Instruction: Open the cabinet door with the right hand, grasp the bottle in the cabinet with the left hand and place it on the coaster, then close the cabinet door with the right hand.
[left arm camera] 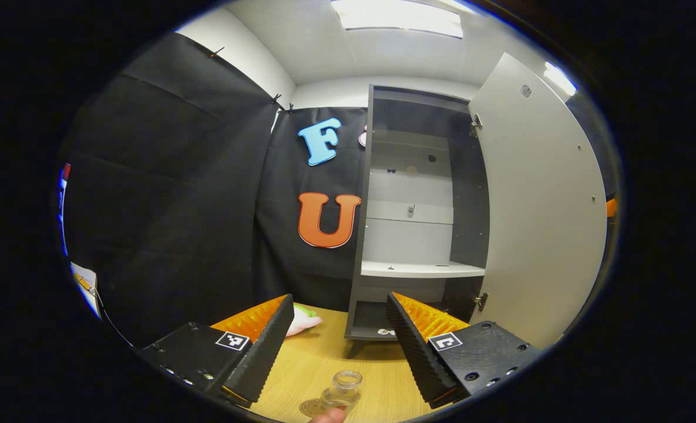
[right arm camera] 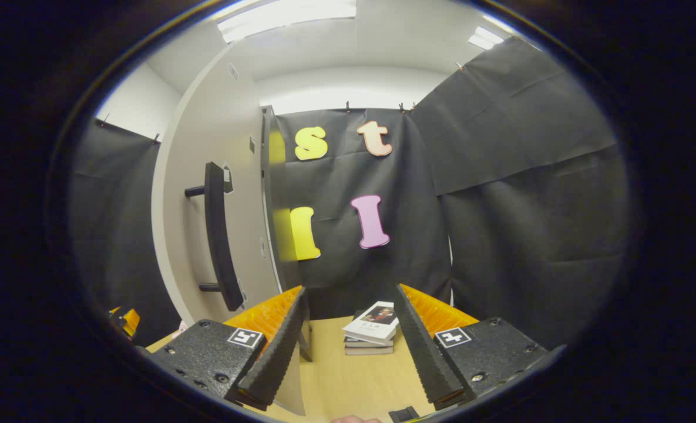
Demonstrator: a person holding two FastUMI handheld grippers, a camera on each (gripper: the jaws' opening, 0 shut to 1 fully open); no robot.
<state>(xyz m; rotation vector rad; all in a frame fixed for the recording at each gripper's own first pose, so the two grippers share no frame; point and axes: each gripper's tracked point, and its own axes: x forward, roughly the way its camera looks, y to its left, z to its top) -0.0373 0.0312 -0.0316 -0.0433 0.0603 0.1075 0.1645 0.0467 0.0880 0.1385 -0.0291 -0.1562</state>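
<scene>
Both views are showing the cabinet point(left arm camera: 418, 200) standing on the wooden table point(left arm camera: 324, 358) with its door point(left arm camera: 538, 211) swung wide, the door's dark handle point(right arm camera: 218, 235) facing the right gripper view. Smaller, the left gripper point(left arm camera: 340, 341) and right gripper point(right arm camera: 348, 341) are hanging with fingers spread apart, gripping nothing, while the bottle point(left arm camera: 343, 390) is sitting upright on the coaster point(left arm camera: 311, 408) below the left gripper.

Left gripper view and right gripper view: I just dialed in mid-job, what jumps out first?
The tall cabinet at the back of the table stands with its door swung wide open and its shelves bare. The clear bottle sits low on a coaster on the wooden table, between the open left gripper fingers. In the right gripper view, the door's dark handle is left of the open right gripper.
</scene>
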